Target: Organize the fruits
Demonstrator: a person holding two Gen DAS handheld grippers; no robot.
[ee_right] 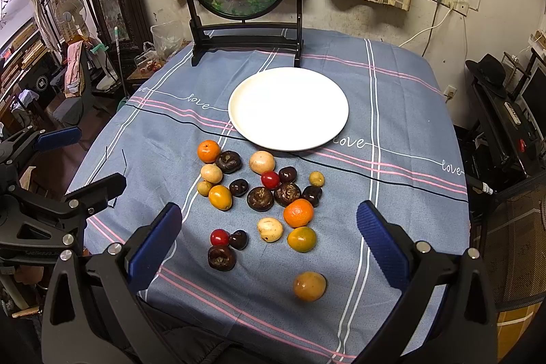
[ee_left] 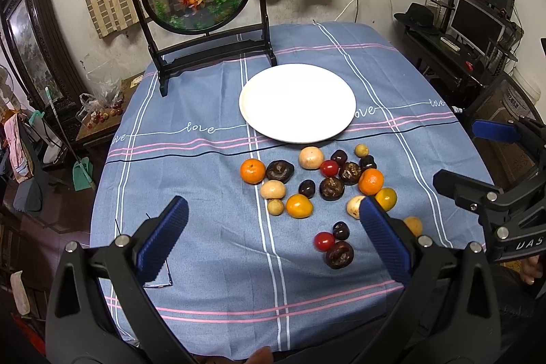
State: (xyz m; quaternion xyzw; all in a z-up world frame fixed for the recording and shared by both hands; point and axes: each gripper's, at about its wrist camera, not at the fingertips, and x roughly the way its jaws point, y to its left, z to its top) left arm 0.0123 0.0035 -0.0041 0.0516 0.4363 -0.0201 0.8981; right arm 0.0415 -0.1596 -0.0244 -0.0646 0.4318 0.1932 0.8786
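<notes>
White plate (ee_right: 239, 111) bare, fruits (ee_right: 262, 193) beside it (on tablecloth (ee_right: 392, 125)) — both jaws wide

On the tablecloth (ee_right: 402, 111) lie one white plate (ee_right: 288, 108), two tangerines (ee_right: 298, 213), three yellow-orange fruits (ee_right: 220, 197), two red cherry tomatoes (ee_right: 270, 179), four water chestnuts (ee_right: 260, 199), four dark cherries (ee_right: 238, 187) and five pale tan fruits (ee_right: 262, 162).
</notes>
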